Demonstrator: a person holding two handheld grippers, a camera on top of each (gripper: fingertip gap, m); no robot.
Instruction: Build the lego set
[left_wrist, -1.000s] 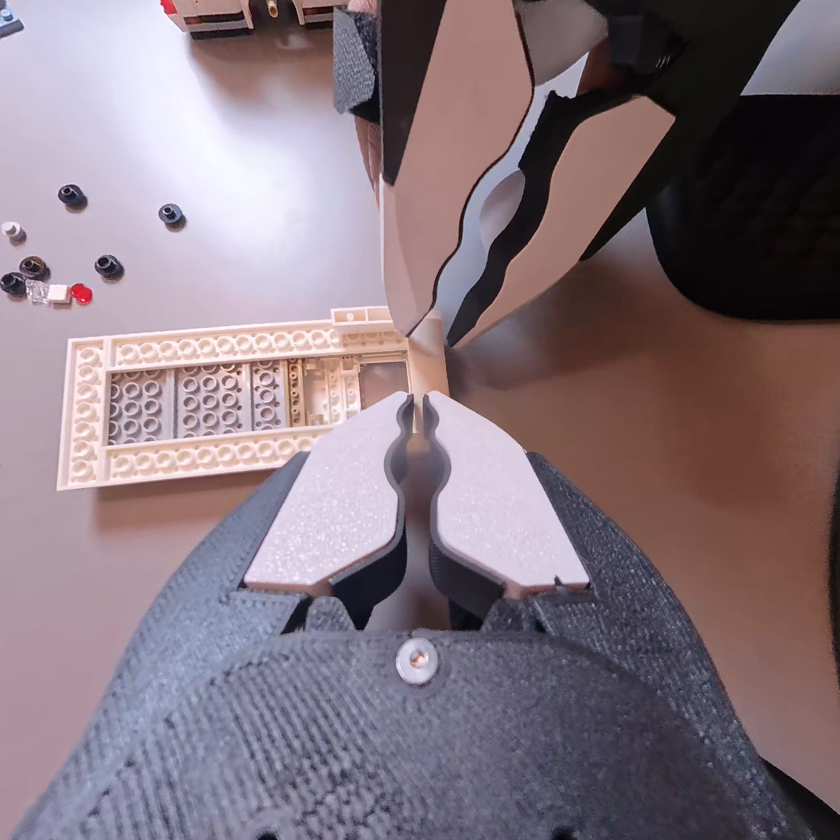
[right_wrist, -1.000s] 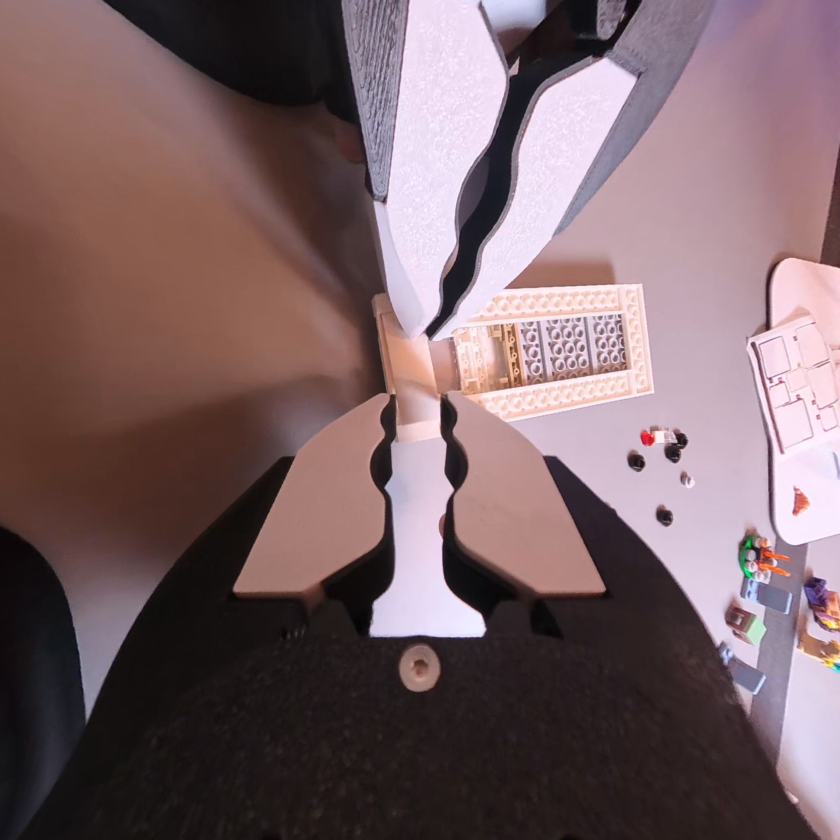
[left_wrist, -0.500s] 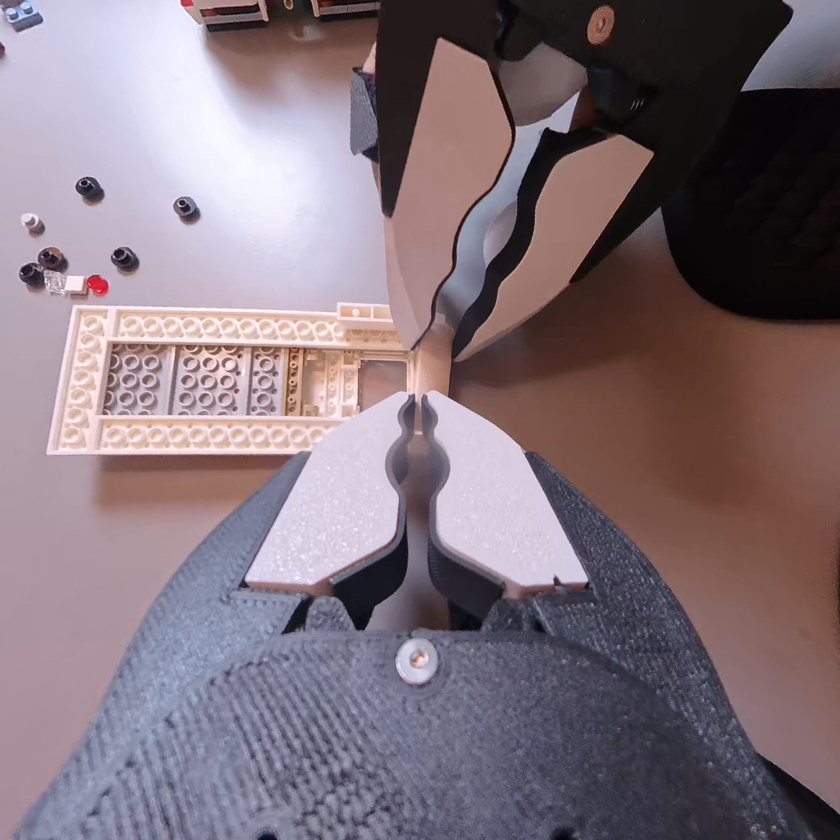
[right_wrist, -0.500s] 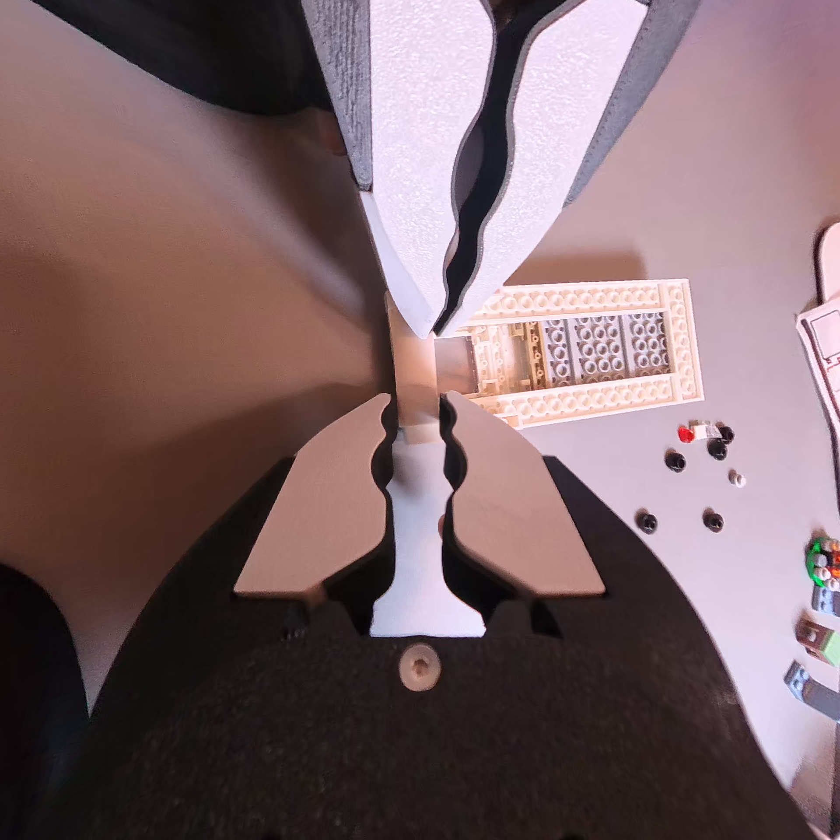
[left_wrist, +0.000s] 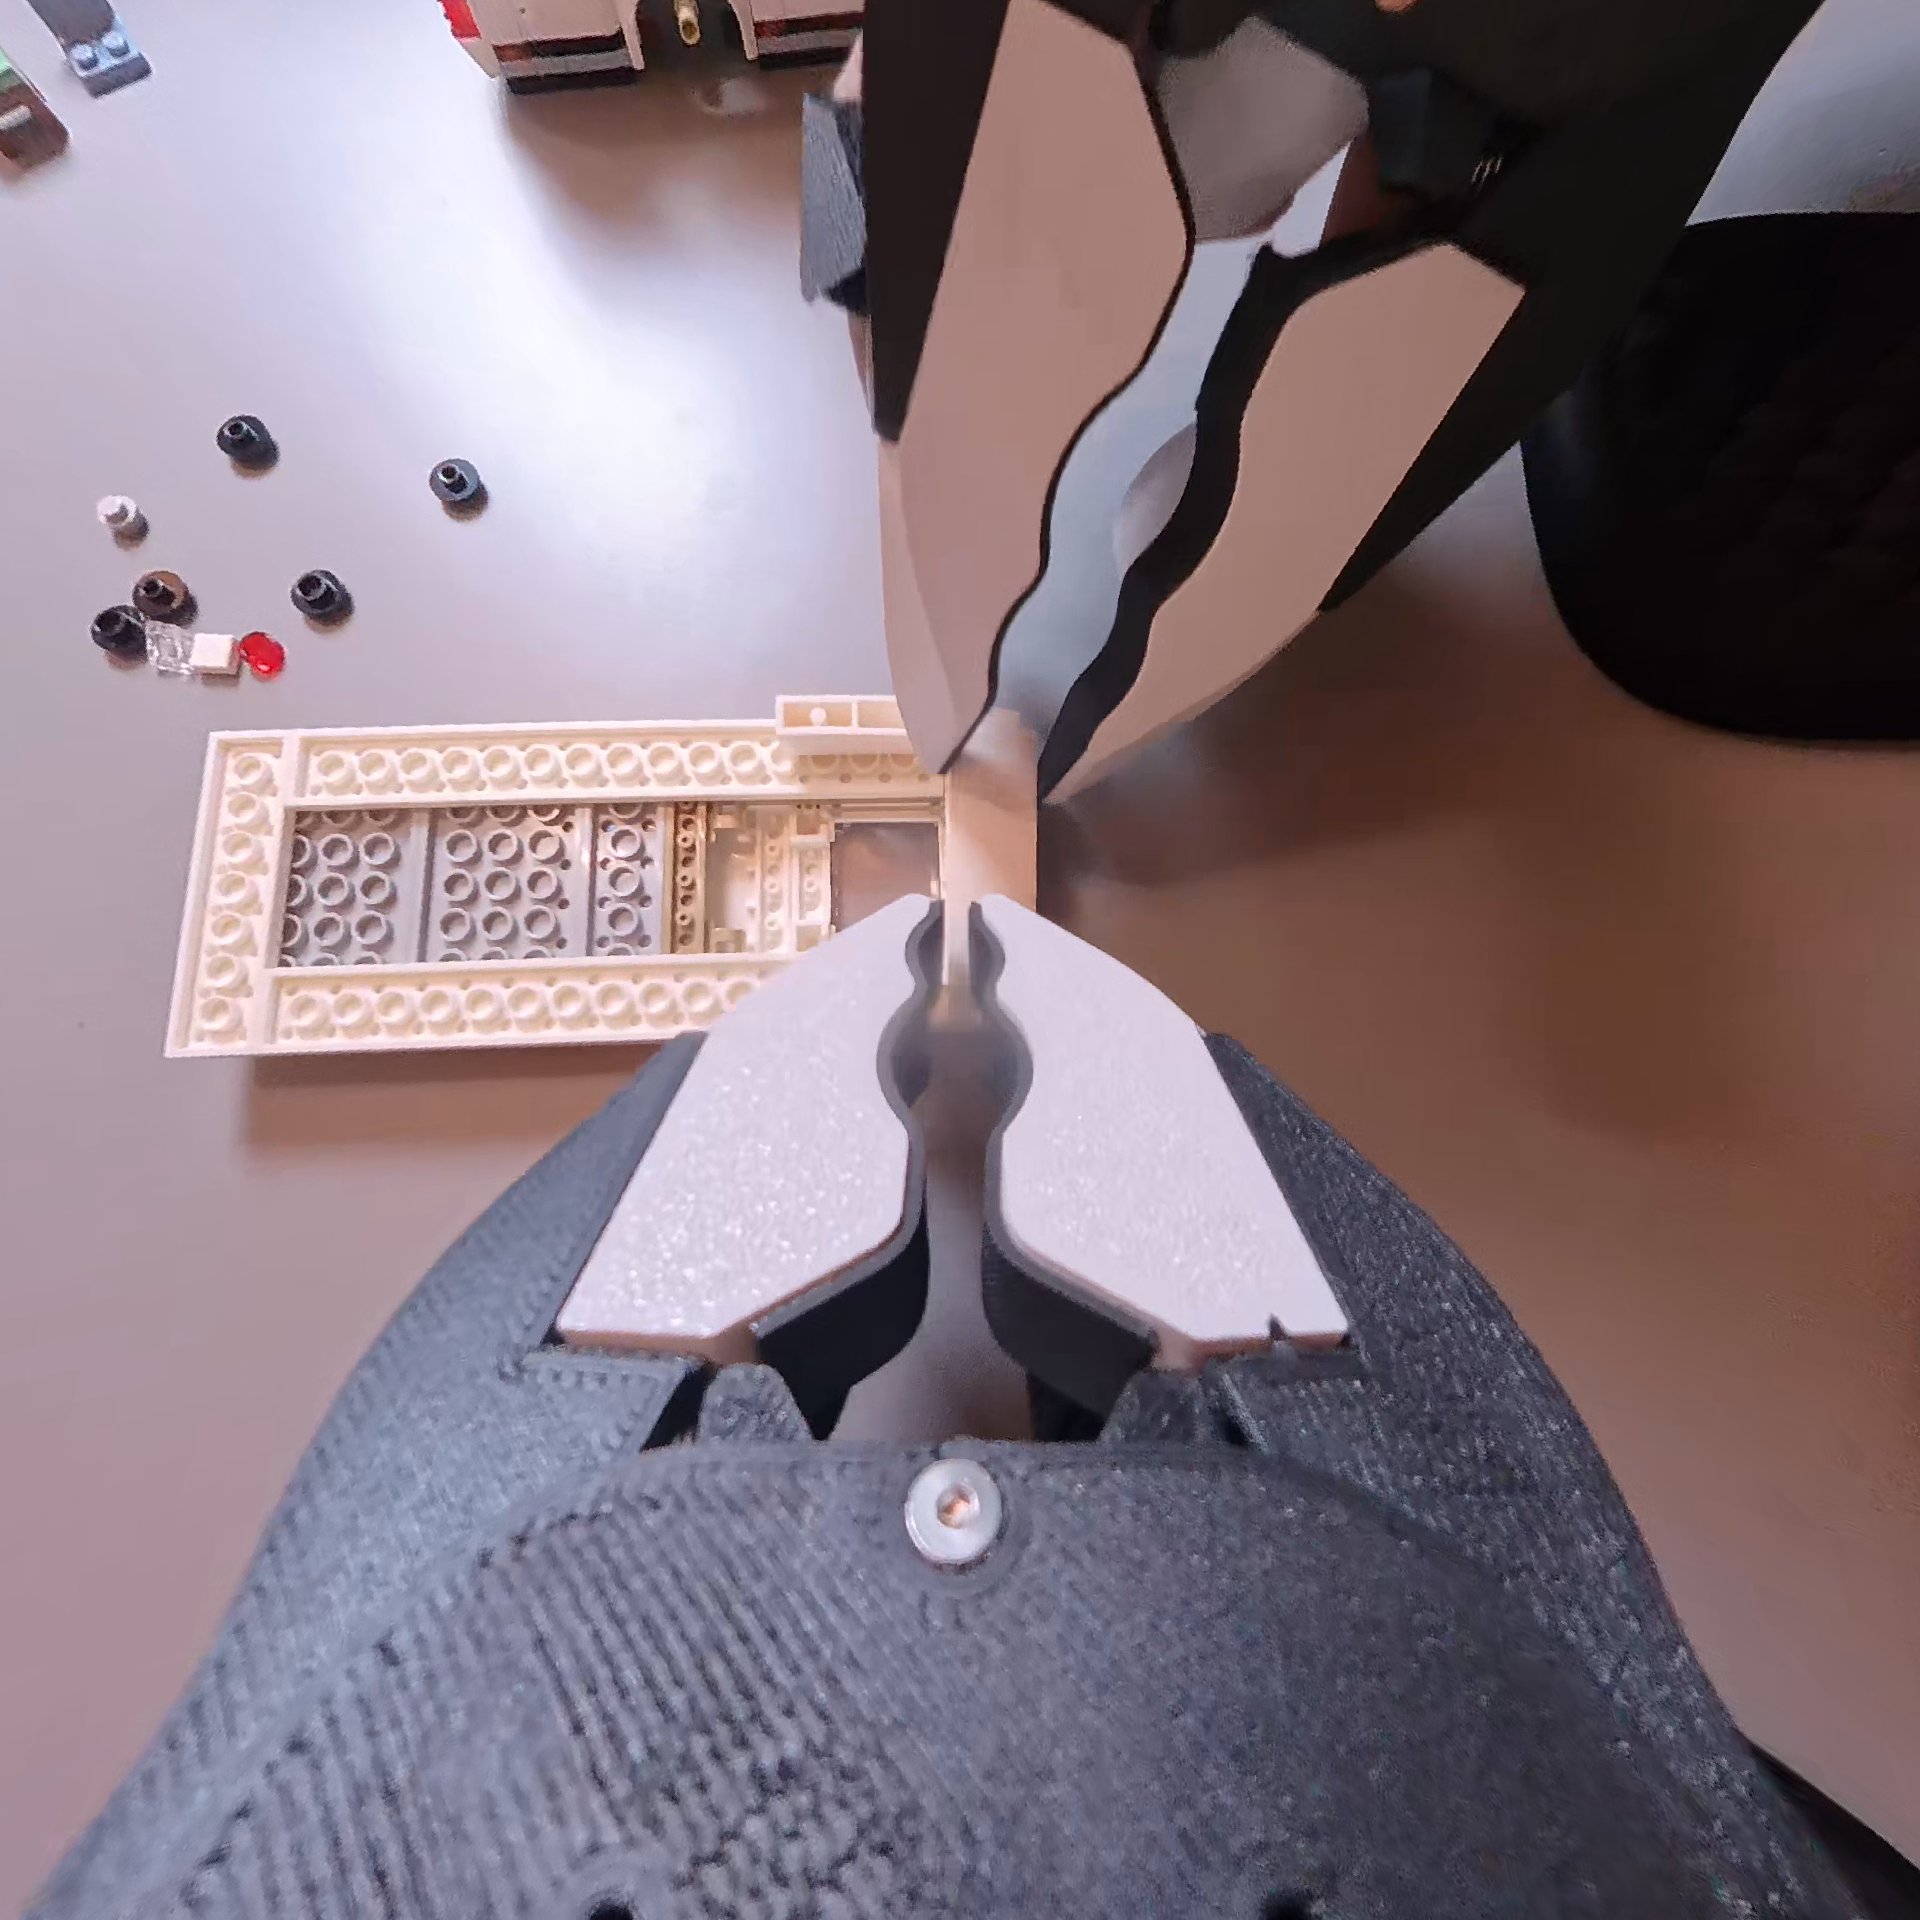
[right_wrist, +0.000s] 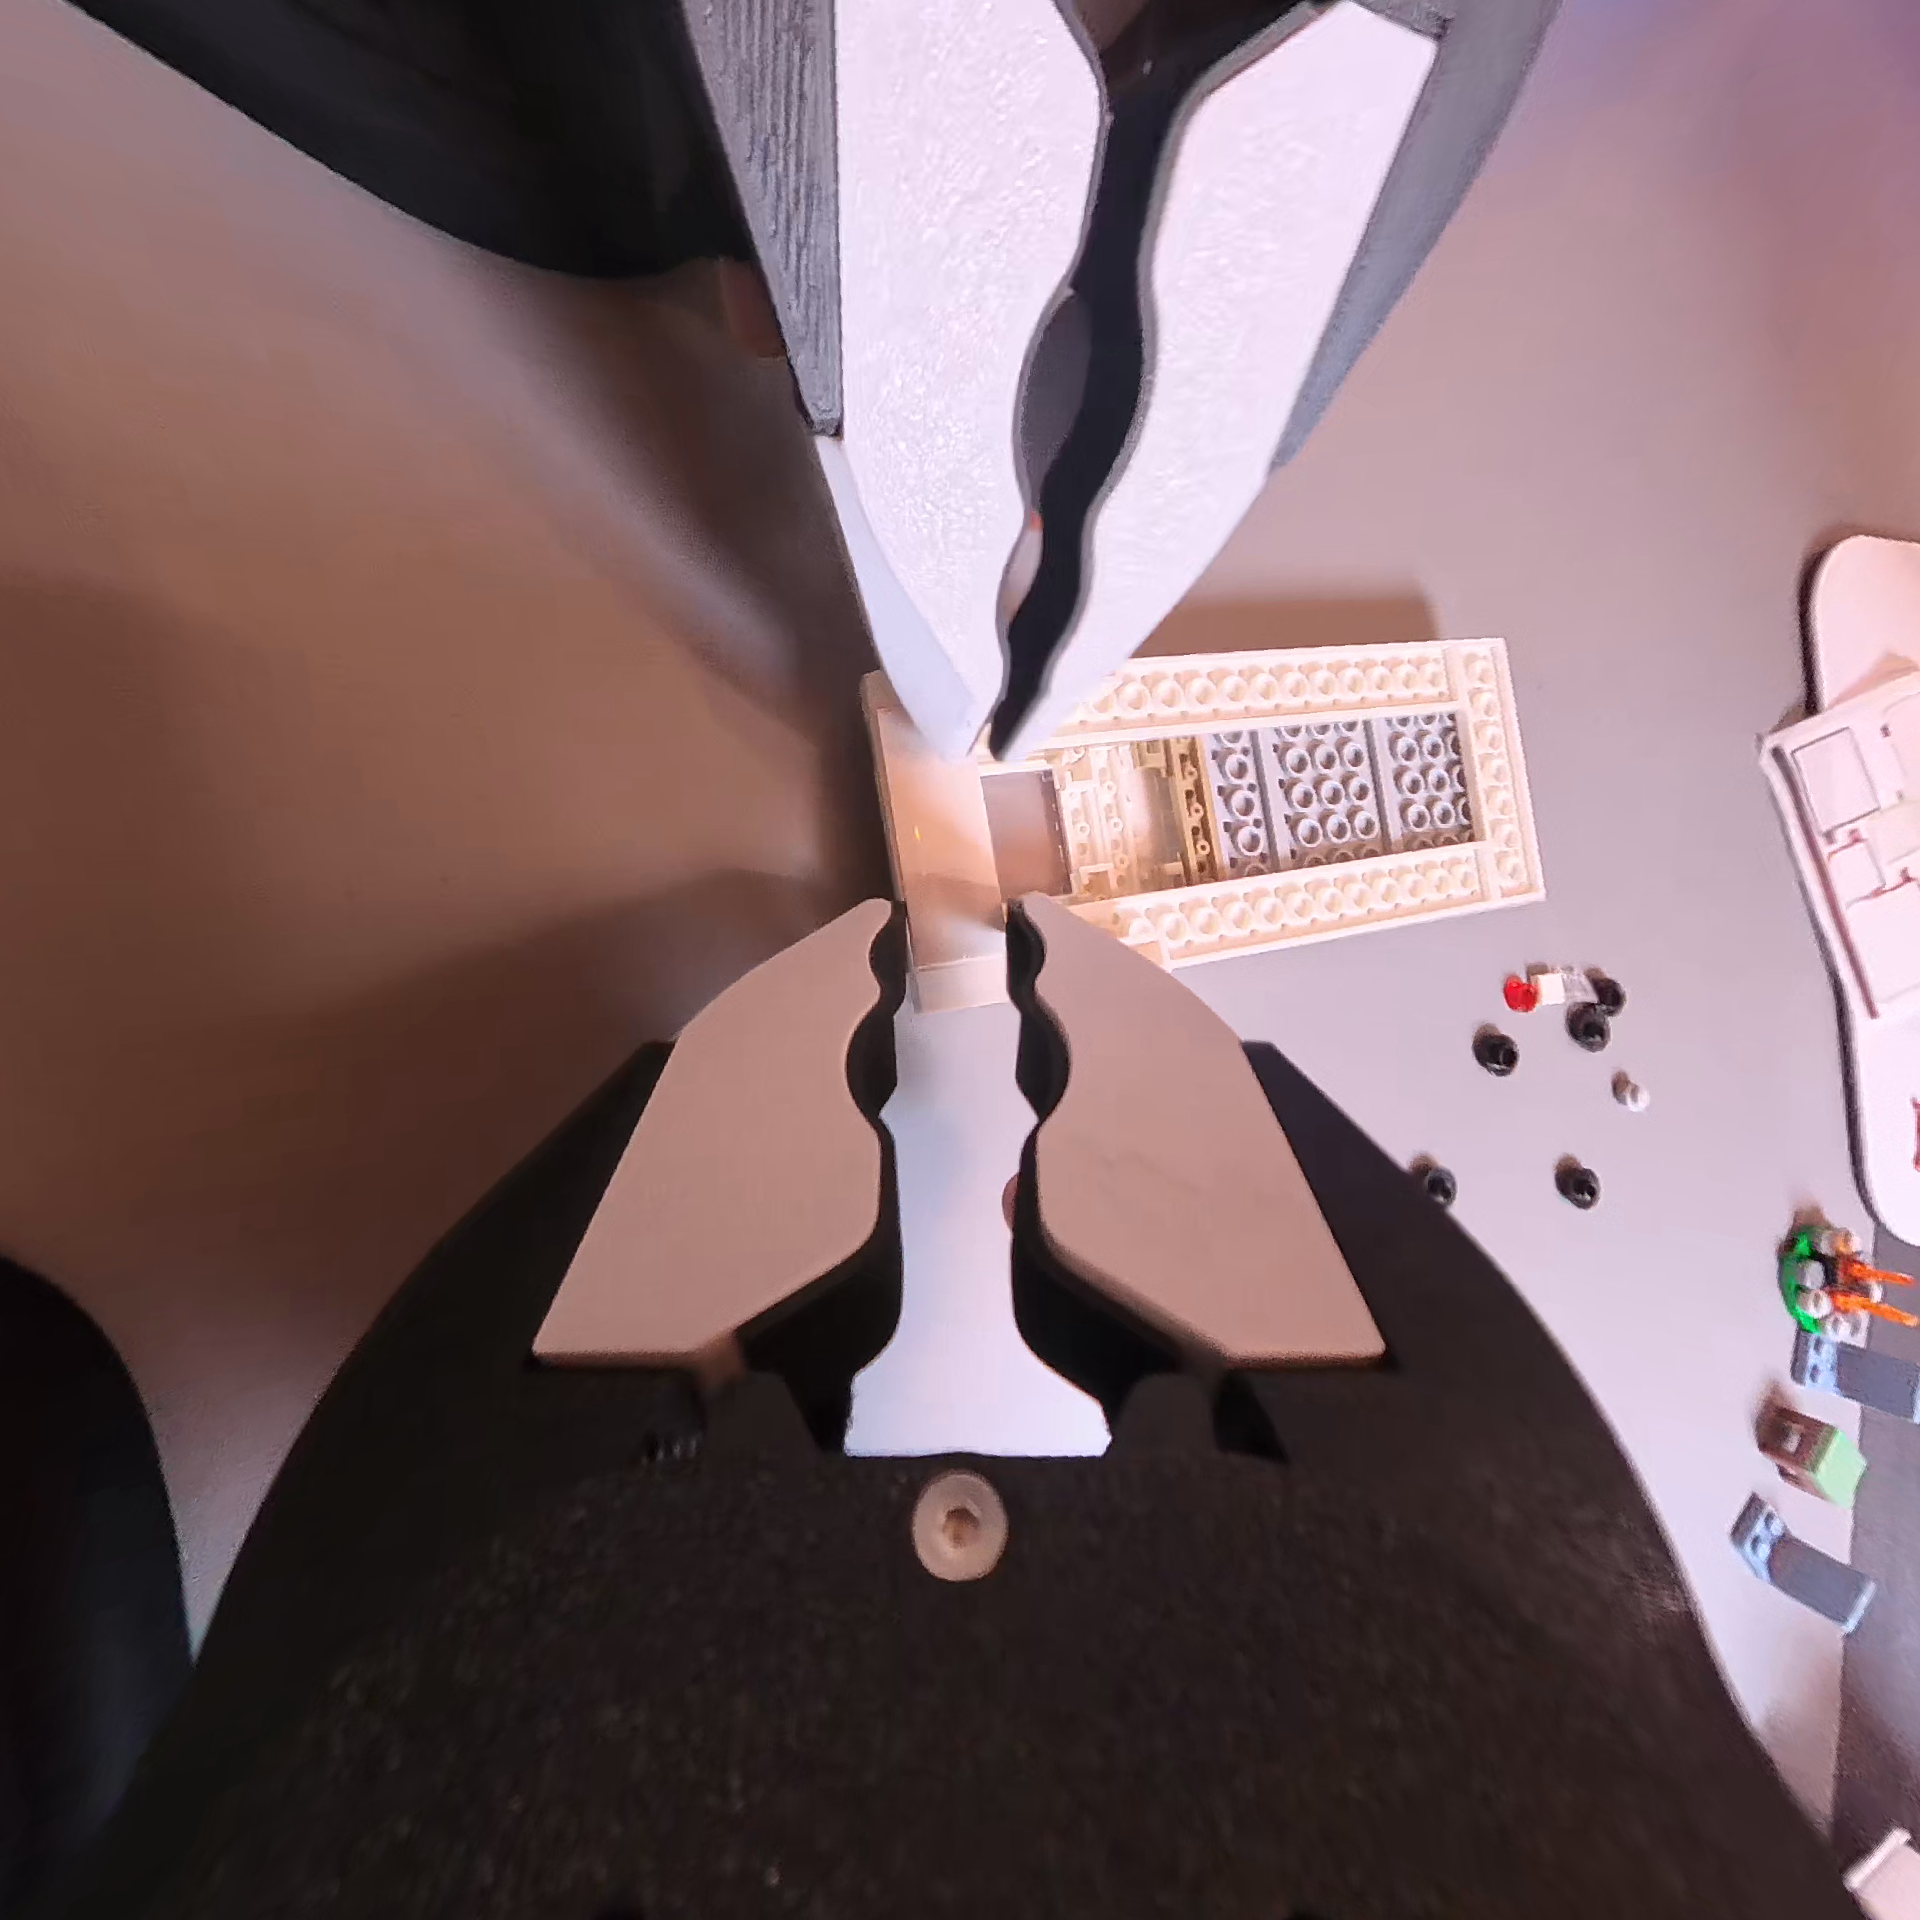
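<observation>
Since a second ago my right gripper (right_wrist: 951, 920) has drawn back slightly along the upright panel (left_wrist: 992, 852) of the brick plate (left_wrist: 499, 883), clenched across its width; my left gripper (left_wrist: 956, 914) pinches its opposite edge.

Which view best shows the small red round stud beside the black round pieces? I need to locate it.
The left wrist view: the red stud lies unobstructed beside a white tile. The right wrist view also shows it, but smaller and farther off.

Cream brick-built frame (left_wrist: 540, 873) with grey plates inside, lying underside-up on table, end panel (right_wrist: 940, 831) upright
</observation>
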